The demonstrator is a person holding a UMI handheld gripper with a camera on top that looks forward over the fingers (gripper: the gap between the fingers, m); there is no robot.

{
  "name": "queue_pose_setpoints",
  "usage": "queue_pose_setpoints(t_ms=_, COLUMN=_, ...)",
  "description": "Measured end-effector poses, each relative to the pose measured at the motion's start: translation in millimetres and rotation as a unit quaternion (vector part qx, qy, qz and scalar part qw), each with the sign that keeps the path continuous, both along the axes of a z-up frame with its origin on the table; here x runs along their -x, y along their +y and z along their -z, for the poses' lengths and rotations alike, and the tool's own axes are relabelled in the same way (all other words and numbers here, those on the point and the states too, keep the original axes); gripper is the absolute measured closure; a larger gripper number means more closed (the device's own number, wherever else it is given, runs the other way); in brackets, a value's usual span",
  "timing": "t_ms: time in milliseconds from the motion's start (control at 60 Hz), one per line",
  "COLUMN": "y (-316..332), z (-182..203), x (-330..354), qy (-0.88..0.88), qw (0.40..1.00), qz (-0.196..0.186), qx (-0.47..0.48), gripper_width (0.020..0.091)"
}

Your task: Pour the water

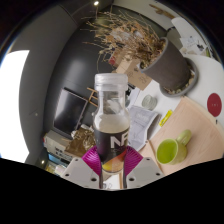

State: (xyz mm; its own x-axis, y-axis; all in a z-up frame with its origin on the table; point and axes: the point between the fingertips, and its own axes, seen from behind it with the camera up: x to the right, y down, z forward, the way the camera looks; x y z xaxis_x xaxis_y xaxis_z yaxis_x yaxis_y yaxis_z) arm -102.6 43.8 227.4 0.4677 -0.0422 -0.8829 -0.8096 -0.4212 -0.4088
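Observation:
A clear bottle (112, 115) with a white cap and a dark label stands upright between my fingers, lifted above the desk. My gripper (112, 158) is shut on the bottle's lower part, with both magenta pads (93, 158) pressed against its sides. A green cup (171, 150) with a handle sits on the wooden desk (190, 115), beyond the fingers and off to the right.
A white paper (141, 123) lies on the desk just behind the bottle. A round dark pot (165, 65) with dry twigs (125, 35) stands farther back. A red round thing (214, 102) sits at the desk's far right. Dark furniture (75, 100) stands to the left.

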Motion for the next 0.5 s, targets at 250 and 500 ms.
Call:
queue_pose_setpoints(t_ms=250, y=-9.7, z=1.5, x=-110.6, qy=-0.189, qw=0.981, qz=0.035, qx=-0.020, gripper_width=0.0845)
queue_pose_setpoints(t_ms=500, y=-26.0, z=38.4, x=-211.4, qy=-0.304, qw=0.951, qz=0.059, qx=0.001, gripper_width=0.0845)
